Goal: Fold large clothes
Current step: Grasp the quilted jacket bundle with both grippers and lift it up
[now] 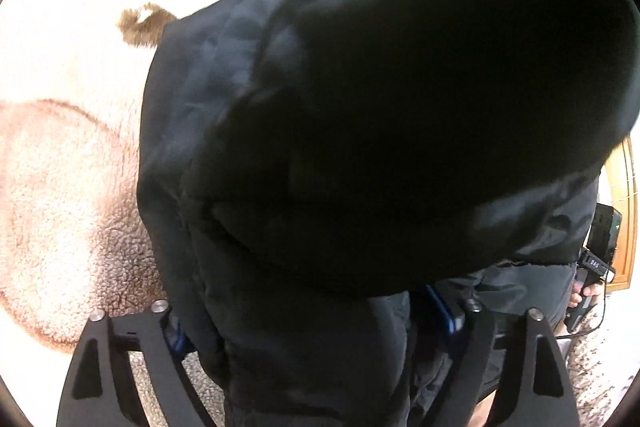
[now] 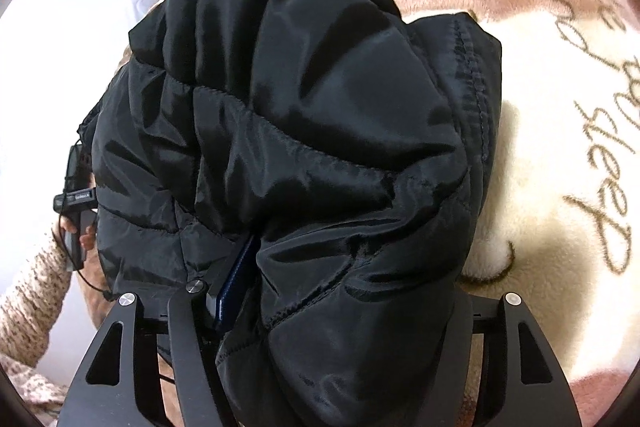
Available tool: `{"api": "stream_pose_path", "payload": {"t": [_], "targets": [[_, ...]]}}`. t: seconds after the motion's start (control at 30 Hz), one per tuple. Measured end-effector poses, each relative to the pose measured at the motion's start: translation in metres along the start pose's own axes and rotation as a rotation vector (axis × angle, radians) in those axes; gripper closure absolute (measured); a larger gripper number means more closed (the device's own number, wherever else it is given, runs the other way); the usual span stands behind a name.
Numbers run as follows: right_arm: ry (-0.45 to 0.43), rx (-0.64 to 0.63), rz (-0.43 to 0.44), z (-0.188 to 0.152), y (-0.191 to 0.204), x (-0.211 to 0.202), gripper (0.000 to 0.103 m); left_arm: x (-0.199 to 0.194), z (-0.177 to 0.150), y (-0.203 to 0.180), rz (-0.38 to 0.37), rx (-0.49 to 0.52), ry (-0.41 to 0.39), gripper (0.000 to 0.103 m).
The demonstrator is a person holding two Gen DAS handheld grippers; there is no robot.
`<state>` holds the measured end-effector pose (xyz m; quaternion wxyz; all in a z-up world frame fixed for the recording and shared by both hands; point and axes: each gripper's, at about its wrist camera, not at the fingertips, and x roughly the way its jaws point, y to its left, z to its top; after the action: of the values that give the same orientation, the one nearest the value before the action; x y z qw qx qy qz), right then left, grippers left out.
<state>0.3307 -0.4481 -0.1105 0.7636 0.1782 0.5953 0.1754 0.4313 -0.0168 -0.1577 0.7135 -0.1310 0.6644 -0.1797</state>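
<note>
Fleecy cream-and-pink blanket [image 2: 552, 155] spreads underneath, gold lettering curling across it, and over it hangs the black quilted jacket [image 2: 304, 131], bunched and lifted clear of the blanket by both tools. Right gripper [image 2: 320, 311] is clenched on a thick puffy fold of that jacket, one blue pad showing at the left edge of the fabric. Left gripper [image 1: 320, 315] looks clamped on jacket cloth too, though the dark fabric swamps its view and hides the pads' contact. Beyond the jacket's far edge, the person's other hand [image 2: 76, 227] grips its handle, a knit sleeve [image 2: 32, 287] trailing. Judging from this, the fold is mid-carry: next, the lifted half needs laying flat on the blanket, edges matched, then both grips released without dragging the slippery shell.
</note>
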Motion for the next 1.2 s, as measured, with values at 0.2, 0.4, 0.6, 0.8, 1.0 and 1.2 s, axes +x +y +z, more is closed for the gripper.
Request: {"api": "stream_pose_path", "payload": {"t": [0.2,0.4,0.6,0.8,1.0,1.2], "targets": [[-0.023,-0.026,-0.039,-0.006,0.021,-0.001,0.046,-0.011,-0.003,-0.018,0.008,0.017,-0.036,0.035],[-0.026,-0.042,-0.018,-0.010,0.029,-0.004,0.053,-0.009,0.004,-0.012,-0.029,0.018,-0.017,0.034],[-0.033,-0.038,-0.034,-0.009,0.036,-0.003,0.052,0.002,0.007,-0.010,-0.001,0.013,-0.014,0.026],[-0.055,-0.007,-0.015,-0.013,0.043,0.001,0.053,0.003,-0.008,0.020,-0.046,-0.012,-0.043,0.043],[-0.078,-0.015,-0.026,-0.014,0.055,-0.012,0.065,-0.014,-0.014,0.014,-0.045,0.011,-0.073,0.062],[-0.106,-0.045,-0.065,-0.019,0.078,-0.025,0.073,-0.037,-0.024,0.019,-0.069,0.000,-0.120,0.068]]}}
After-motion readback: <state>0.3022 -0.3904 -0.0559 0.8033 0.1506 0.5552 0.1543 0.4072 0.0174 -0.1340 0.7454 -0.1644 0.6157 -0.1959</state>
